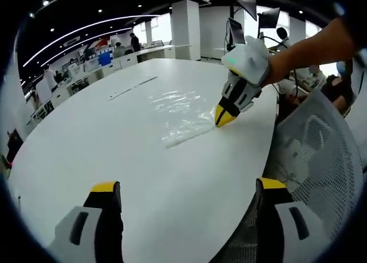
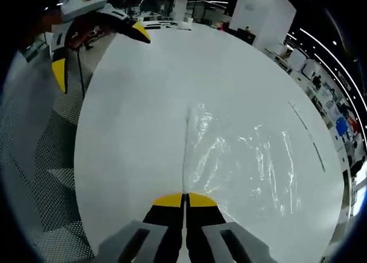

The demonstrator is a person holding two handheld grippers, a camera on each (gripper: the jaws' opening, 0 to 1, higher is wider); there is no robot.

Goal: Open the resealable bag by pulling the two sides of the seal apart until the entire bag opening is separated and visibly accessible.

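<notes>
A clear resealable bag (image 1: 179, 109) lies flat on the round white table (image 1: 114, 142). In the right gripper view the bag (image 2: 246, 154) spreads out to the right, and its seal strip (image 2: 186, 148) runs straight into my right gripper (image 2: 184, 197), whose jaws are pressed together on that edge. From the left gripper view, the right gripper (image 1: 225, 116) pinches the bag's near corner, held by a person's hand. My left gripper (image 1: 189, 197) hovers over the table's near rim with its jaws wide apart and nothing between them. The left gripper (image 2: 100, 51) stands open off the bag.
A white mesh chair (image 1: 321, 148) stands against the table's edge, and the chair (image 2: 34, 160) is beside the rim. A thin dark strip (image 1: 133, 86) lies on the table beyond the bag. Desks, monitors and people fill the office behind.
</notes>
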